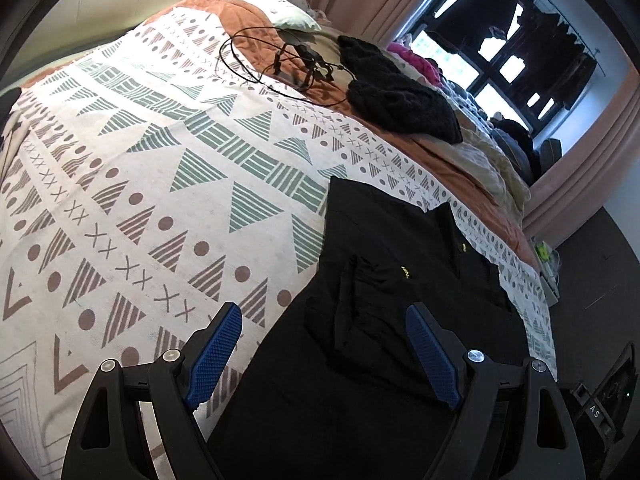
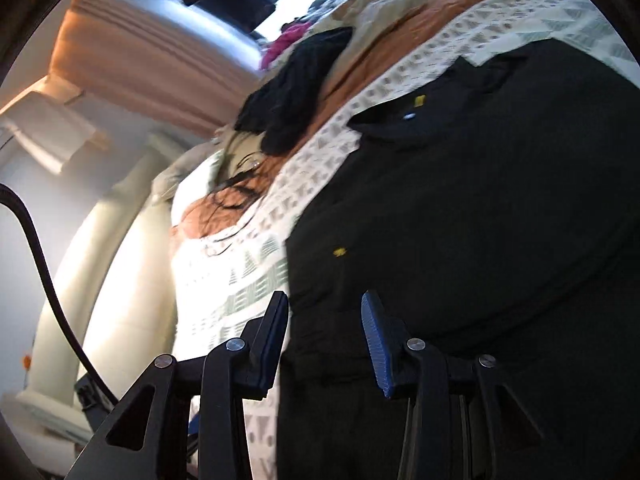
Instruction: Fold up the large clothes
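Black polo shirt (image 1: 400, 280) spread flat lower right on patterned bedspread (image 1: 140, 160) for folding; left gripper (image 1: 324, 356) and right gripper (image 2: 324, 344) both agape, holding nothing.

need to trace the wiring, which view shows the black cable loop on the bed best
The left wrist view: the black cable loop lies sharp and whole on the orange quilt. The right wrist view shows it only small and motion-blurred.
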Tool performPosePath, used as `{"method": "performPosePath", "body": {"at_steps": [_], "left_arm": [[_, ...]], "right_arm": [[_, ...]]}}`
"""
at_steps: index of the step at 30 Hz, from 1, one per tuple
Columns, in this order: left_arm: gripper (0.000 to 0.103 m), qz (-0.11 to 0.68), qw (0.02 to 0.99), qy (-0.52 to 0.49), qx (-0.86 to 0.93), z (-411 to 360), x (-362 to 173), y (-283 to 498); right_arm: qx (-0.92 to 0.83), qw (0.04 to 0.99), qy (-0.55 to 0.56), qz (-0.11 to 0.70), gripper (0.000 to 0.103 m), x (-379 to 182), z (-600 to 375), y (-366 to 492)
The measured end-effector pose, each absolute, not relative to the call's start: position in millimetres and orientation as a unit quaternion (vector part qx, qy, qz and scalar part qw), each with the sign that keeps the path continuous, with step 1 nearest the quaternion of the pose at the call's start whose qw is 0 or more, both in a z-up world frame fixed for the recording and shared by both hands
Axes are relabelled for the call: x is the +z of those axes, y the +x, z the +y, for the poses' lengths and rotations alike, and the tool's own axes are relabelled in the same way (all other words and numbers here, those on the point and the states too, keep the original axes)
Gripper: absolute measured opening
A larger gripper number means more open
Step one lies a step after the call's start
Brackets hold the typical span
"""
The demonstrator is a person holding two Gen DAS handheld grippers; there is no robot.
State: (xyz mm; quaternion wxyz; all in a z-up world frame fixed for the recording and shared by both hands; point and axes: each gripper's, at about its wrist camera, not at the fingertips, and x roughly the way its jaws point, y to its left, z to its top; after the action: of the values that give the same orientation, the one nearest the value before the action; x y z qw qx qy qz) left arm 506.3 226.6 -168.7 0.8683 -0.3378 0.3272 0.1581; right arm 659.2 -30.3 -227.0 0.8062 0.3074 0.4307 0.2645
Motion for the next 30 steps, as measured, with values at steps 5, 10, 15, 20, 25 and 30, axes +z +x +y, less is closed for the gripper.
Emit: {"method": "performPosePath", "body": {"at_steps": [5,10,15,20,25,30], "left_arm": [[0.079,0.343,0.870,-0.321,0.149,211.3,-173.3,514.5],[0.078,0.355,0.871,-0.306,0.145,196.5,-168.9,517.2],[0.078,0.362,0.875,-0.294,0.132,177.1,-155.1,514.6],[0.079,0.368,0.879,-0.282,0.115,157.6,-138.8,501.6],[0.095,0.346,0.891,-0.278,0.100,142.7,-123.1,472.8],[0.101,0.329,0.903,-0.264,0.088,119.8,-119.8,433.6]], "right_arm": [[0.210,0.811,0.318,0.445,0.039,-244.6,-84.2,656.1],[0.177,0.808,0.323,0.459,0.039,-258.0,-114.5,656.4],[0.162,0.820,0.314,0.450,0.048,-245.9,-140.3,643.7],[0.111,0.834,0.318,0.438,0.073,-236.1,-177.2,620.8],[0.098,0.834,0.337,0.426,0.095,-231.7,-212.7,592.9],[0.090,0.840,0.339,0.414,0.103,-224.6,-235.1,563.0]]}}
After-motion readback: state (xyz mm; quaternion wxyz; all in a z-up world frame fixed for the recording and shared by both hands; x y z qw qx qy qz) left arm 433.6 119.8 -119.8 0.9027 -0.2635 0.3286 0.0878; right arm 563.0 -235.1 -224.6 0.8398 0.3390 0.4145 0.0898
